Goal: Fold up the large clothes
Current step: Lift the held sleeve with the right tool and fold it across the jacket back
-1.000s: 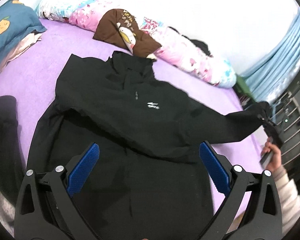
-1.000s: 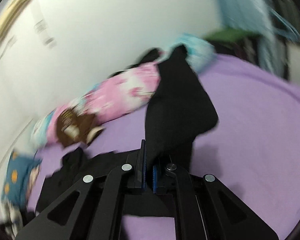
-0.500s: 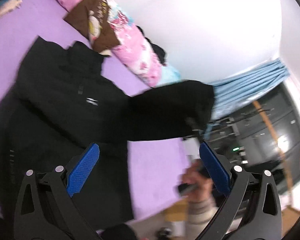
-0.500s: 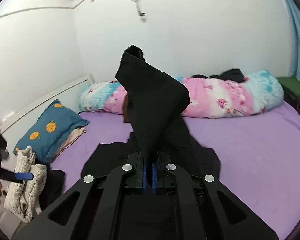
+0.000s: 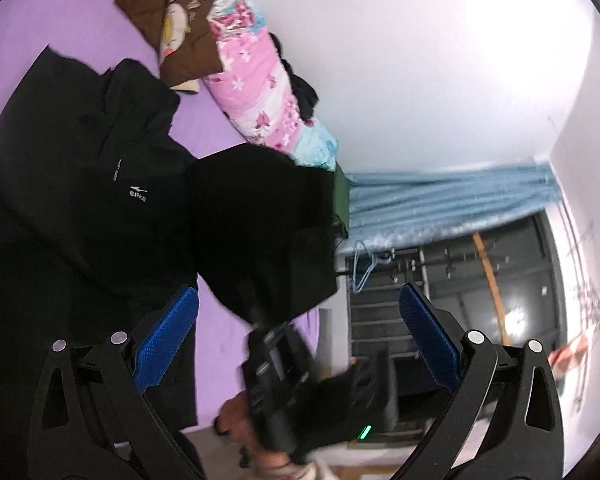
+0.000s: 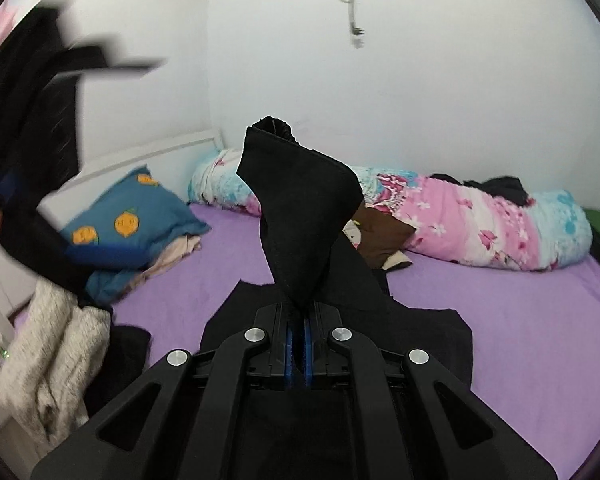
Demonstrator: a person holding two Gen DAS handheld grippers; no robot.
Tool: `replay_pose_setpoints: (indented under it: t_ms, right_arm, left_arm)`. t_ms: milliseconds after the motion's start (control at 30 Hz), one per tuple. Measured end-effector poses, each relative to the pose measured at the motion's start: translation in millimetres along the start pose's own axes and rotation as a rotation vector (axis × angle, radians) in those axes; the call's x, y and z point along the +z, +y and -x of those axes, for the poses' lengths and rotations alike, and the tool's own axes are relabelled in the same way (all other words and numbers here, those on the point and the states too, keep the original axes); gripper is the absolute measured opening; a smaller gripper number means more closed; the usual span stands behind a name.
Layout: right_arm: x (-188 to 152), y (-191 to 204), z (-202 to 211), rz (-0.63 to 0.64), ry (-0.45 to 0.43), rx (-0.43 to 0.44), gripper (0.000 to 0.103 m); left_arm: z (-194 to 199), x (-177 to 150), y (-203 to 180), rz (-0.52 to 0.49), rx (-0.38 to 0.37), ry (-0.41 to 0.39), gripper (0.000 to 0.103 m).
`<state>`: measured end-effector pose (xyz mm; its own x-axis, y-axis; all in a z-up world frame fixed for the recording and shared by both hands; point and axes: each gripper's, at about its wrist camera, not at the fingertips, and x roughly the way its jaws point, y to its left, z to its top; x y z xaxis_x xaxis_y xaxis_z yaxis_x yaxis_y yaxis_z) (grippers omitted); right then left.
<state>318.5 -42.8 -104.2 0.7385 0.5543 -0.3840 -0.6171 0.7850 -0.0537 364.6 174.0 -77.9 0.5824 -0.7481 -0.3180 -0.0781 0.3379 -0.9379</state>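
Note:
A large black jacket (image 5: 80,184) with a white chest logo lies spread on the purple bed (image 5: 60,20). My right gripper (image 6: 297,344) is shut on the cuff of its sleeve (image 6: 300,216) and holds it up over the jacket body (image 6: 420,332). In the left wrist view the raised sleeve (image 5: 260,232) hangs in front, with the right gripper (image 5: 276,364) and the hand beneath it. My left gripper (image 5: 300,340) is open and empty, above the jacket's right side. It shows blurred at the left of the right wrist view (image 6: 24,184).
A pink and blue floral quilt roll (image 6: 480,224) and a brown cushion (image 5: 176,32) lie along the wall. A blue pillow (image 6: 132,224) and a cream knit garment (image 6: 48,364) sit at the bed's left. Blue curtain (image 5: 440,200) and a dark rack (image 5: 440,292) stand beside the bed.
My right gripper has carried the sleeve inward over the jacket body and closer to the left gripper. The left gripper has swung right and tilted toward the curtain.

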Motion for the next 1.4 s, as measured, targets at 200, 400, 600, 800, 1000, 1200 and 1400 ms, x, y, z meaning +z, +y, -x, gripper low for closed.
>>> replay_pose_setpoints:
  t_ms: [200,400,600,800,1000,1200,1400]
  right_arm:
    - [-11.3,33.3,-25.7,0.079,0.031,0.014,0.004]
    - [-27.7,50.1,-40.9,0.167,0.038,-0.022,0.003]
    - [-41.1,65.8,-60.9,0.268,0.041,-0.050,0.003]
    - [-57.1,78.8,-83.1,0.322,0.061,-0.041,0.004]
    - [-84.4,84.0,-95.0,0.316,0.115,-0.013,0.037]
    - [-127.0,62.4,-108.3,0.298,0.228,-0.023,0.042]
    - [-159.4,15.5,-128.7,0.197,0.346,-0.070,0.046]
  left_arm:
    - [-15.4,24.0,25.9,0.096,0.091,0.059,0.096]
    - [-16.4,37.3,60.2,0.156,0.116,0.054,0.078]
    - [-13.1,52.7,102.5,0.185,0.146,0.043,0.032]
    - [-4.6,58.2,124.6,0.128,0.138,0.026,0.015]
    - [18.7,59.0,171.8,0.111,0.154,-0.034,0.015]
    - [21.9,61.5,227.6,-0.025,0.398,0.010,0.015]
    - [26.5,61.0,286.8,-0.045,0.660,0.042,0.022]
